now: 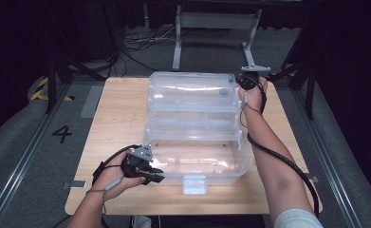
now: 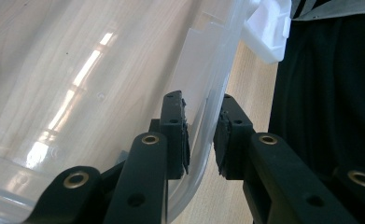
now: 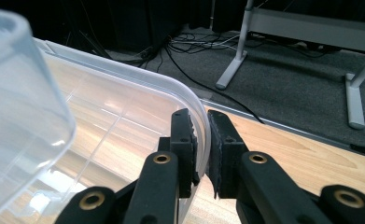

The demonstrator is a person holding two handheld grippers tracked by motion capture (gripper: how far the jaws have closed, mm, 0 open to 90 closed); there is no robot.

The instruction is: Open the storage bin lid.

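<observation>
The left gripper [image 2: 201, 137] rises from the bottom edge as two black jaws with brass-ringed bolt holes and rough dark pads. Between the jaws runs the curved rim of a clear plastic storage box [image 2: 101, 84]; the left pad sits against the inside of the wall, while a narrow gap shows between the rim and the right pad. Through the transparent wall the light wooden desk [image 2: 250, 79] shows, with bright streaks of reflected light. A white plastic latch [image 2: 269, 30] hangs at the box's edge near the top. Dark fabric [image 2: 329, 93] covers the right side.
</observation>
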